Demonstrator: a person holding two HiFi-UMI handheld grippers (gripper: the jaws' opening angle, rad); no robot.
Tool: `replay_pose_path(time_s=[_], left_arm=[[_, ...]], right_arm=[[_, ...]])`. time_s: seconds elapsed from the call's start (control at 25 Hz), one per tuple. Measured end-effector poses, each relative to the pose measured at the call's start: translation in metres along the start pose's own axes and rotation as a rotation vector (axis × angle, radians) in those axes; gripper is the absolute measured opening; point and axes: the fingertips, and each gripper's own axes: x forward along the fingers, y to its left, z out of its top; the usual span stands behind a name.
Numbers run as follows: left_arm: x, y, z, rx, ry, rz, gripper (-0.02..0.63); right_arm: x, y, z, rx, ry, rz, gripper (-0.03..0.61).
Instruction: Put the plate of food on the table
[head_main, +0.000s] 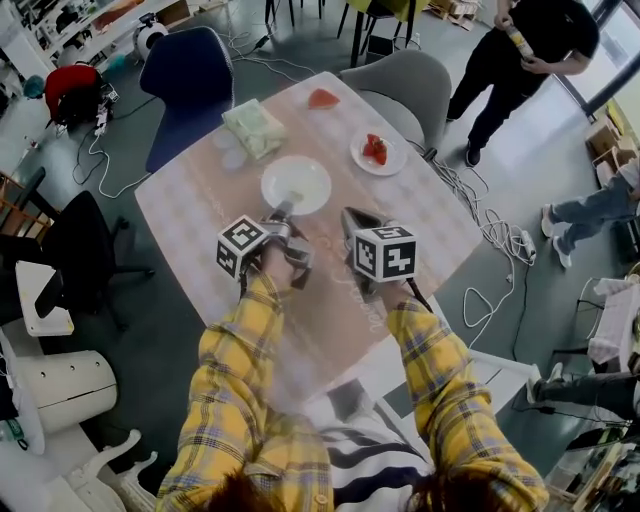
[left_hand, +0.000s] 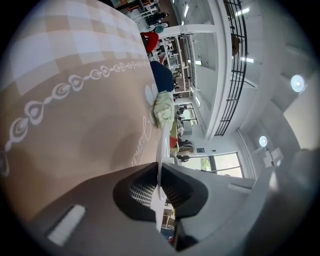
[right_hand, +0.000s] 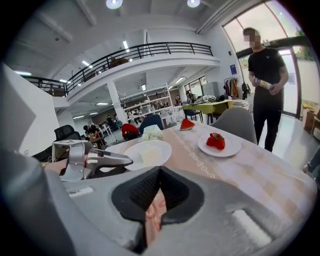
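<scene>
Table (head_main: 200, 205), round-cornered and draped in a beige checked cloth, carries two round white plates. The plate of food (head_main: 300, 180), glossy with one pale lump, lies at the table's middle, its near rim pinched in the clenched left gripper (head_main: 283, 212). The second plate (head_main: 379, 152), by the table's right edge, bears red fruit. The right gripper (head_main: 352, 218), over the table's near half, is squeezed together and empty. One red wedge (head_main: 323, 98) lies at the table's far end.

Smooth, glossy white plate (head_main: 296, 184); matt printed tablecloth (head_main: 190, 205); matt grey plastic left tool (left_hand: 159, 192), ribbed inside.
</scene>
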Motion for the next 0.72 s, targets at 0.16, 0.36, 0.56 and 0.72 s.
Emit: replay_pose_path(time_s=[0.16,0.36,0.56,0.72], left_arm=[[0.010,0.007,0.015,0.003,-0.023,0.025,0.000],[0.020,0.014,0.031,-0.042,-0.046,0.042,0.002],[0.029,0.022,0.039,-0.078,-0.037,0.067,0.000],[0.034,0.023,0.043,-0.076,-0.025,0.089,0.008]], right_arm=[[0.019,0.004,0.006,-0.020,0.011,0.024,-0.003],[0.046,0.008,0.012,0.002,0.020,0.049,-0.003],[0.063,0.011,0.011,0.001,0.039,0.063,-0.003],[0.070,0.015,0.011,0.019,0.037,0.077,-0.003]])
